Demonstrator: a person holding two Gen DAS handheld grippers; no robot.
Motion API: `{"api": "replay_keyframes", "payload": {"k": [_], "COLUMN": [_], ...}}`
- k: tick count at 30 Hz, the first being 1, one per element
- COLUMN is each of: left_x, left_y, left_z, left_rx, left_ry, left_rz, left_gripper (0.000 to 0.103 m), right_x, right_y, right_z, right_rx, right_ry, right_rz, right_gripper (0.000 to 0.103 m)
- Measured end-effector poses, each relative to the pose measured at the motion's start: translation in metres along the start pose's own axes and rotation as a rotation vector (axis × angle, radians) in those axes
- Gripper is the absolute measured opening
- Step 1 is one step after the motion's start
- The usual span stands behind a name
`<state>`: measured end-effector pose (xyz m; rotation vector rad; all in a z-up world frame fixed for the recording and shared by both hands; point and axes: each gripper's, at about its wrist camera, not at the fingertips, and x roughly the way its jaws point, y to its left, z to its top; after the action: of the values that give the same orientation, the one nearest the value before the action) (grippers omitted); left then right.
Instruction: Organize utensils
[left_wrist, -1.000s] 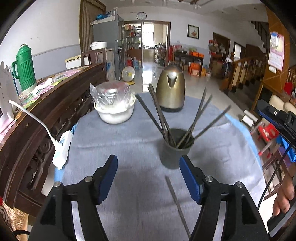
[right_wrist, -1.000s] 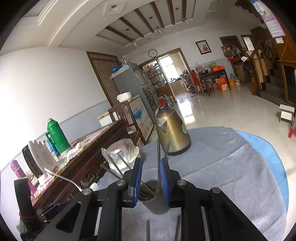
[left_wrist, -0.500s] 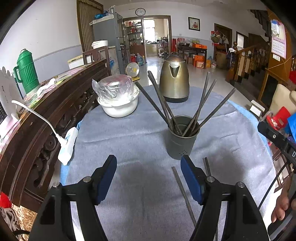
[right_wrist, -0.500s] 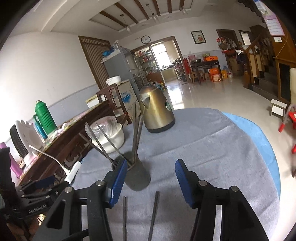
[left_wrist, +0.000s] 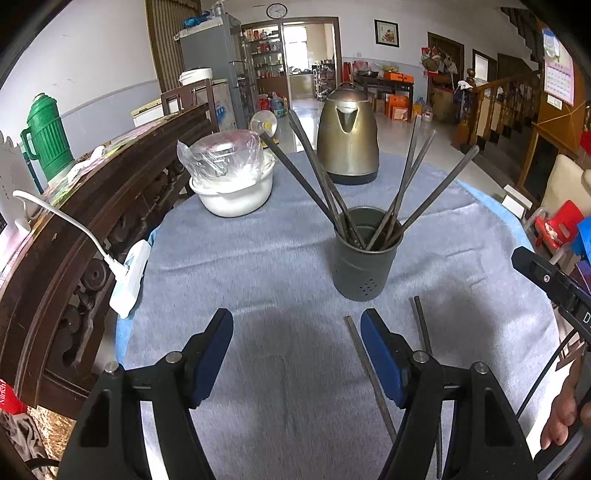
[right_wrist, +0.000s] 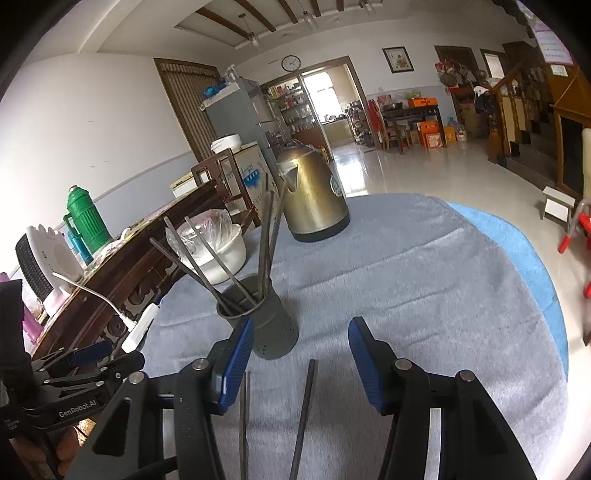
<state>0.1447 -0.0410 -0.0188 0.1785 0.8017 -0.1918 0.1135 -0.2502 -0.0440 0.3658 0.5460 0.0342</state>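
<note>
A dark grey perforated holder (left_wrist: 365, 254) stands mid-table with several dark chopsticks (left_wrist: 317, 177) leaning out of it; it also shows in the right wrist view (right_wrist: 266, 325). Two loose chopsticks lie on the grey cloth in front of it, one (left_wrist: 369, 373) beside my left gripper's right finger and one (left_wrist: 421, 325) further right; in the right wrist view they lie at left (right_wrist: 243, 413) and between my fingers (right_wrist: 304, 410). My left gripper (left_wrist: 297, 354) is open and empty, short of the holder. My right gripper (right_wrist: 301, 362) is open and empty above the loose chopsticks.
A brass kettle (left_wrist: 347, 140) stands at the table's far side, a white bowl covered in plastic (left_wrist: 232, 184) at far left. A dark wooden bench back (left_wrist: 74, 236) with a white power strip (left_wrist: 129, 277) runs along the left. A blue cloth edge (right_wrist: 532, 266) rims the table at right.
My right gripper opened, let go of a chopstick into the holder and drew back and down. My left gripper pulled back from the holder, staying open.
</note>
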Motion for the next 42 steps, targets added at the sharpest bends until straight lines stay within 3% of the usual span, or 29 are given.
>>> {"api": "replay_keyframes", "payload": {"k": [25, 38, 40, 42], "left_x": [0.024, 0.051, 0.055, 0.061], "left_y": [-0.011, -0.005, -0.002, -0.001], "left_z": [-0.019, -0.036, -0.039, -0.043], "left_rx": [0.039, 0.009, -0.001, -0.008], "left_ry": [0.099, 0.2, 0.216, 0.236], "left_rz": [0.008, -0.028, -0.032, -0.038], "left_gripper": [0.072, 0.072, 0.072, 0.072], "right_x": [0.022, 0.045, 0.05, 0.056], "right_y": [-0.008, -0.008, -0.011, -0.015], "right_z": [-0.019, -0.033, -0.037, -0.041], "right_rx": [0.031, 0.03, 0.039, 0.051], "right_ry": [0.119, 0.203, 0.222, 0.247], "right_rz": [-0.024, -0.025, -0.027, -0.022], "right_gripper": [0.057, 0.057, 0.056, 0.046]}}
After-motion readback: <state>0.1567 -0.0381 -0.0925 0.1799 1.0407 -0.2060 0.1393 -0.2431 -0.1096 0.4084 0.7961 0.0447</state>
